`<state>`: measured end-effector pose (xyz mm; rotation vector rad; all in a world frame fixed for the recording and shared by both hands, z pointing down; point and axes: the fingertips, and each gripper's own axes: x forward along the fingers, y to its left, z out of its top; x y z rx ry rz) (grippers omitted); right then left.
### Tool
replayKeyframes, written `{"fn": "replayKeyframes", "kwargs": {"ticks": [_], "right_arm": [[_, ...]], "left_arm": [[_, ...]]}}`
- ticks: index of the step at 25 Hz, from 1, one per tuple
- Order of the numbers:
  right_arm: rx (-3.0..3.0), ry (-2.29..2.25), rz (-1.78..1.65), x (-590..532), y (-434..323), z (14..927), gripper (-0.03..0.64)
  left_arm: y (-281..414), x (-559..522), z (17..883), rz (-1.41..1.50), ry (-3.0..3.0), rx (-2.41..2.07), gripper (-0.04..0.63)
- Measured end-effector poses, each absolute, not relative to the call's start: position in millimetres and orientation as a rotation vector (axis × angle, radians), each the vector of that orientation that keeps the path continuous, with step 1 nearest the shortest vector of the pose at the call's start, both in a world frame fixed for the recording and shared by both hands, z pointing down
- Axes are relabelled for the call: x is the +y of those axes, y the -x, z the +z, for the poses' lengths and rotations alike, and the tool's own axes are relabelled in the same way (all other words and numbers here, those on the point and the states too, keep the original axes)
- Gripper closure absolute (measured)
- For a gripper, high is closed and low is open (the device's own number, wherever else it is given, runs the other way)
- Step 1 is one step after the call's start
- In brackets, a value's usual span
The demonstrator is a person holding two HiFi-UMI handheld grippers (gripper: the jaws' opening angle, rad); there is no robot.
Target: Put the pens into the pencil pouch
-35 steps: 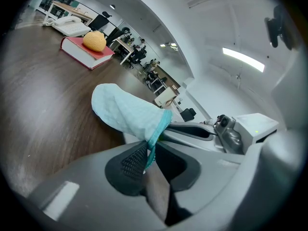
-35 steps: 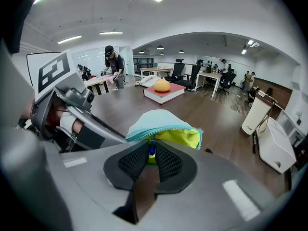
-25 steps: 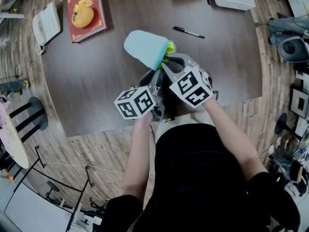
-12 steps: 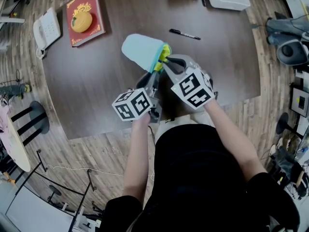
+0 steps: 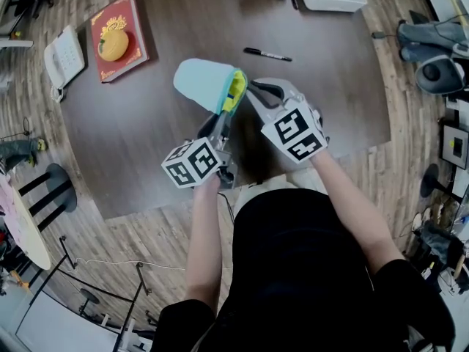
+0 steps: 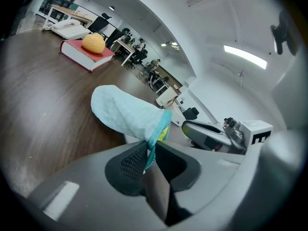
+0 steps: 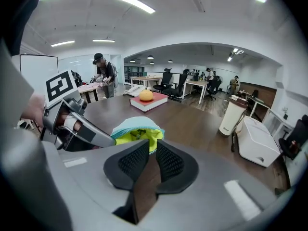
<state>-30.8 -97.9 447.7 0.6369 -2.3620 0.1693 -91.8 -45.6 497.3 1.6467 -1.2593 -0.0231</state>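
Clamps left tongs (image 6: pixel 147 153) and right tongs (image 7: pixel 150 150) on the pouch (image 5: pixel 209 83) rim, spreading its mouth for the pen (image 5: pixel 267 53) lying farther off.

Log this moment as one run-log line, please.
left gripper: shut on pouch rim | right gripper: shut on pouch rim | pouch mouth: open | pen: on table, outside pouch

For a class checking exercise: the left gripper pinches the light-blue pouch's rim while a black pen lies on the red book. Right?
One error. The left gripper does pinch the rim of the light-blue pouch, but the black pen lies on the bare table, apart from the red book, as the head view shows.
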Motion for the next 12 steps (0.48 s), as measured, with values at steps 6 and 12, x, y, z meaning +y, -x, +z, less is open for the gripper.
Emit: {"fn": "replayKeyframes", "kwargs": {"ticks": [6,12], "right_arm": [[-2.335,-0.667,0.185,-115,10,455,0.571],[-2.307,-0.677,0.189,-132,-7,465,0.571]], "left_arm": [[90,-51,495,-0.037,-1.641,-1.263,0.548],[90,-55,497,-0.048,-1.621,-1.267,0.548]]}}
